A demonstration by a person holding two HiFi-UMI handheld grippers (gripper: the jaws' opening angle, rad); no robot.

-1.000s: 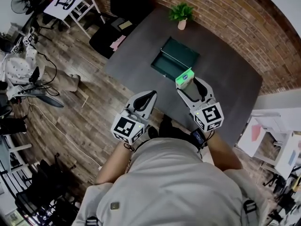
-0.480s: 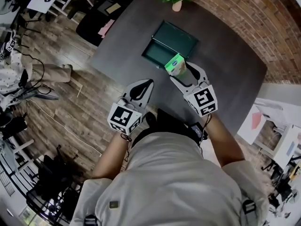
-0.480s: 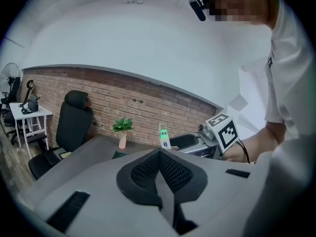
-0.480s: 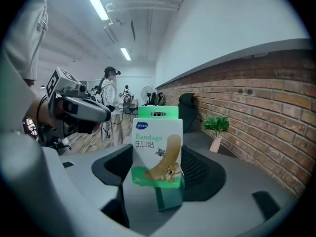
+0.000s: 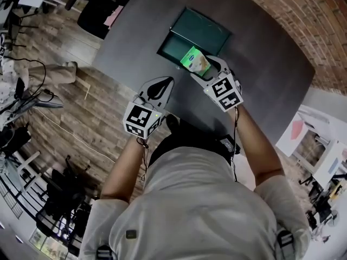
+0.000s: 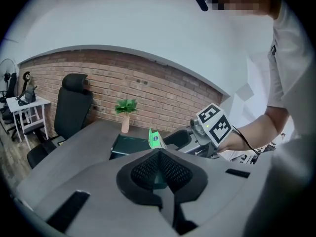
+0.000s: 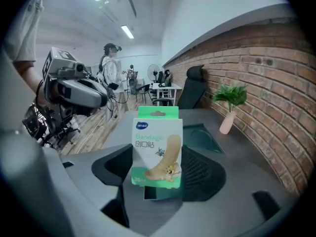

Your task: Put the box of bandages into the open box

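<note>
Over a dark tabletop [image 5: 265,85], the right tongs [image 5: 200,69] grip the box of bandages [image 5: 195,62] at the near edge of the open box [image 5: 198,34], drop still pending, while the left tongs [image 5: 161,85] sit pinched together, empty.

The right gripper [image 5: 203,67] has carried the bandage box [image 5: 195,61] forward over the open box [image 5: 190,37].

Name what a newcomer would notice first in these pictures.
The green-and-white cardboard bandage box stands out, clamped in the right gripper. It is held by the near edge of the dark green open box on the dark grey table. The left gripper is shut and empty, off to the left.
</note>
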